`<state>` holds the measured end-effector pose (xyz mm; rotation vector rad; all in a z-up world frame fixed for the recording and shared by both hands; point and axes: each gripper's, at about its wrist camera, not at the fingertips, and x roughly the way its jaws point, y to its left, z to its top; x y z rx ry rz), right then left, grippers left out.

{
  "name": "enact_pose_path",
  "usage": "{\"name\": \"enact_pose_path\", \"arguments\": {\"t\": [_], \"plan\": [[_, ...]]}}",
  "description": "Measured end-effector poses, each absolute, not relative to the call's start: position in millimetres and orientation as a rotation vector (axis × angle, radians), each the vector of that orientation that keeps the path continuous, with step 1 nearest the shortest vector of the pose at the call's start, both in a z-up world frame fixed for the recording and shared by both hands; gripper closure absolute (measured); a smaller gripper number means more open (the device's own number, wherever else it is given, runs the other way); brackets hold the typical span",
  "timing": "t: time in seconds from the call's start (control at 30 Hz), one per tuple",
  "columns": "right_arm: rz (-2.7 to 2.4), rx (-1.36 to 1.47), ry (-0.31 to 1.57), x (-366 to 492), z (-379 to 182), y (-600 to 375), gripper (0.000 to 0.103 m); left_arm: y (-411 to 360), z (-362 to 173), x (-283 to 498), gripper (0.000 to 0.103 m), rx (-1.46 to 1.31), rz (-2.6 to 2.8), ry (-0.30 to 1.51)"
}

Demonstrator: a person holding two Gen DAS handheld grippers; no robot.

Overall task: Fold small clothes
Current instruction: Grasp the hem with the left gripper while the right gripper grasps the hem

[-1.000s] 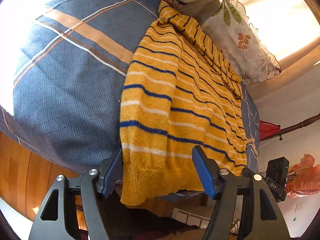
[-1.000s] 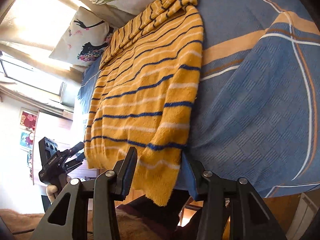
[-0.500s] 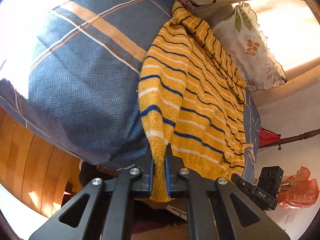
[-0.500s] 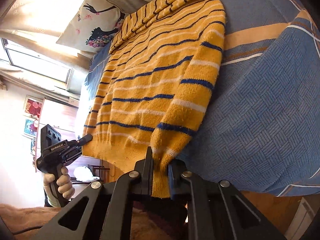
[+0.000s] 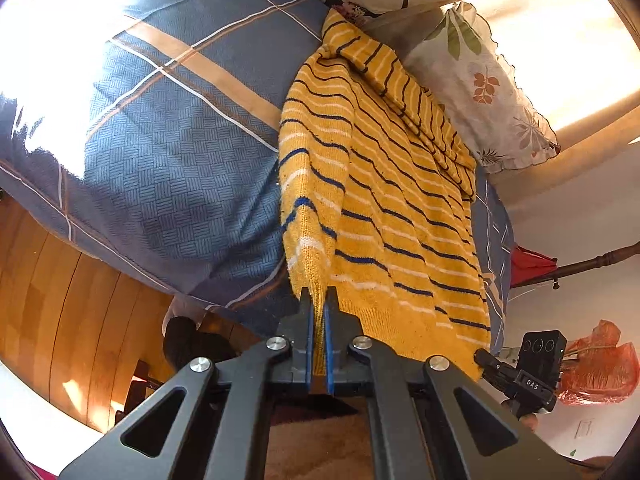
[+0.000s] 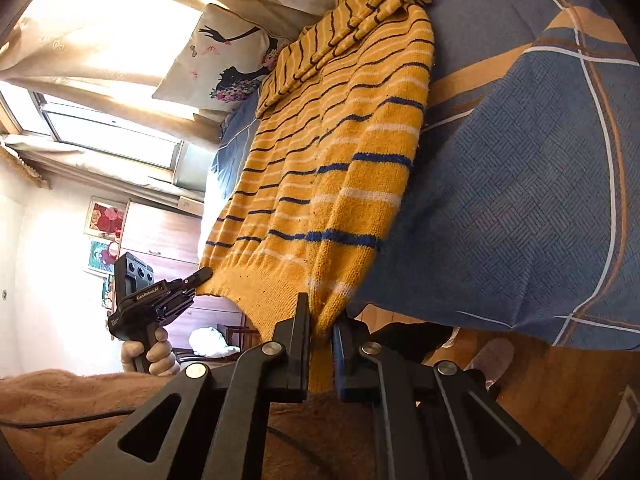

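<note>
A yellow knit sweater (image 5: 384, 184) with blue and white stripes lies on a blue patterned bedspread (image 5: 168, 152), its sleeves folded across the top. It also shows in the right wrist view (image 6: 340, 152). My left gripper (image 5: 318, 300) is shut on one bottom hem corner, and the fabric bunches into a ridge above the jaws. My right gripper (image 6: 320, 312) is shut on the other hem corner. The left gripper (image 6: 200, 274) shows in the right wrist view, and the right gripper (image 5: 480, 356) in the left wrist view.
Two printed pillows (image 5: 480, 92) lie at the head of the bed beyond the sweater. A wooden bed side (image 5: 68, 304) and floor run below the bed edge. A brown blanket (image 6: 80, 400) lies under my right gripper. A window (image 6: 108, 132) and wardrobe stand at the left.
Both grippers went from open around the hem to shut on its corners. The hem is pulled up off the bed edge and the sweater is drawn tighter.
</note>
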<state>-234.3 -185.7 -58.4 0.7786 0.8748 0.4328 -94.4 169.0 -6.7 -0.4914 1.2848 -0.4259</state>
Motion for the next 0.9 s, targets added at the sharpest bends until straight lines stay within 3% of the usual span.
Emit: {"name": "enact_pose_path", "arguments": {"t": [0.2,0.33,0.37,0.6,0.7,0.73,0.77,0.9], "plan": [[0.425,0.73,0.905,-222.0,-57.3,-184.3,0.093,165.1,-7.8,-85.3,0.096,-0.46,-0.417,1.267],[0.415,0.736,0.938,-215.8,-64.4,-188.3,0.093,187.8,-14.6,-84.3,0.059,-0.521,-0.359,1.235],[0.413,0.739,0.946,-213.8,-66.3,-187.5,0.093,193.3,-17.3,-84.3,0.055,-0.534,-0.347,1.233],[0.417,0.738,0.991,-205.9,-75.4,-186.4,0.092,178.7,-45.0,-79.9,0.05,-0.526,-0.408,1.299],[0.417,0.729,1.001,-203.0,-75.2,-183.5,0.092,164.1,-52.6,-77.7,0.05,-0.469,-0.42,1.341],[0.419,0.729,1.003,-202.3,-75.7,-183.6,0.092,158.8,-55.7,-76.6,0.069,-0.434,-0.416,1.368],[0.42,0.731,1.004,-202.2,-75.9,-183.3,0.092,154.0,-58.1,-75.8,0.098,-0.411,-0.424,1.391],[0.424,0.718,0.984,-201.0,-70.1,-179.3,0.092,149.7,-38.9,-79.1,0.098,-0.366,-0.416,1.365]]}}
